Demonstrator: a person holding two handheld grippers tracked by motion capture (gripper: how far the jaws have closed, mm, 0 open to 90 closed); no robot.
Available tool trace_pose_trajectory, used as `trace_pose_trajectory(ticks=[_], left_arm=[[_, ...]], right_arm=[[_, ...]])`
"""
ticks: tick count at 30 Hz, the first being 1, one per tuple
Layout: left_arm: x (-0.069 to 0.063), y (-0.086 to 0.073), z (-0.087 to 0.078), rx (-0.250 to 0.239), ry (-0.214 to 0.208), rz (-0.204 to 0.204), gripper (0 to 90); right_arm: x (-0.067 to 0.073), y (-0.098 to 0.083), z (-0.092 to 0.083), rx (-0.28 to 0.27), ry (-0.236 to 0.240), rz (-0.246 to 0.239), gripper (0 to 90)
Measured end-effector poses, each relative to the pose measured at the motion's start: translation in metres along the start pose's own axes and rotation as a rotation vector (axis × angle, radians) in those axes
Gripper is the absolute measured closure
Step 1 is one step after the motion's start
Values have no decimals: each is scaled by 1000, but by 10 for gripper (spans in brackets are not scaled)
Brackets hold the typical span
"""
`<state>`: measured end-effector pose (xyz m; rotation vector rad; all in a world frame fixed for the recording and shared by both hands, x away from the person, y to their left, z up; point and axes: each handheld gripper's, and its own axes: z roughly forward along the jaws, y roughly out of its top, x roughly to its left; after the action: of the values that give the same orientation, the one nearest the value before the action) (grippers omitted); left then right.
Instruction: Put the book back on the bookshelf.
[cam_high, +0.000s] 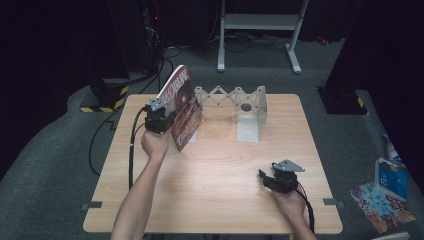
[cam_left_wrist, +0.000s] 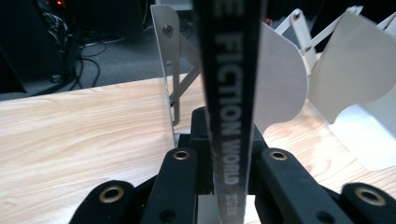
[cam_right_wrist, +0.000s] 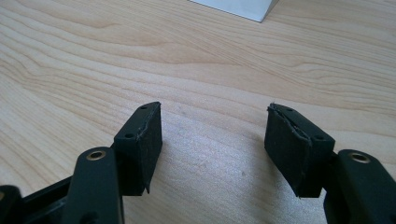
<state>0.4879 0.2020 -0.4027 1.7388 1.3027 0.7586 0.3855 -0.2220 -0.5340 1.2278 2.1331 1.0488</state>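
Left gripper view: fingers (cam_left_wrist: 229, 161) clamp magazine (cam_left_wrist: 229, 93) spine, lettering legible; right fingers (cam_right_wrist: 217, 149) apart, empty.

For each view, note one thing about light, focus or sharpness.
High view: bright table, dark surroundings. Left gripper view: the magazine spine is close and soft, white rack pale with glare. Right gripper view: even light, sharp wood grain, the right gripper pads crisp.

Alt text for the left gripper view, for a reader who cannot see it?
The left gripper clamps a book by its spine, upright, lettered "FICTION WORLD". Behind it, a white metal expanding book rack stands on the wooden table.
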Motion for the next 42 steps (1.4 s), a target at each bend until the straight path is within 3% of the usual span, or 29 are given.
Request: trace_pose_trajectory(ticks=[3, 5, 8, 18, 22, 25, 31, 40, 42], left_arm=[[-2, 3, -1, -13, 39, 58, 836], [-3, 3, -1, -20, 43, 69, 837], [-2, 3, 0, -21, 40, 66, 837], [-7, 1, 4, -103, 5, 48, 840], [-5, -2, 8, -87, -6, 49, 836], [0, -3, 9, -69, -16, 10, 829], [1, 0, 7, -31, -12, 31, 819], [1, 3, 6, -11, -33, -37, 686], [1, 3, 5, -9, -31, -36, 672]], right_arm=[[0, 0, 0, 0, 0, 3, 368], [0, 0, 0, 0, 0, 2, 368], [0, 0, 0, 0, 0, 1, 368], [0, 0, 0, -1, 0, 0, 368], [0, 0, 0, -1, 0, 0, 368], [0, 0, 0, -1, 0, 1, 368], [0, 0, 0, 0, 0, 1, 368], [0, 0, 0, 1, 0, 4, 368], [0, 0, 0, 1, 0, 4, 368]])
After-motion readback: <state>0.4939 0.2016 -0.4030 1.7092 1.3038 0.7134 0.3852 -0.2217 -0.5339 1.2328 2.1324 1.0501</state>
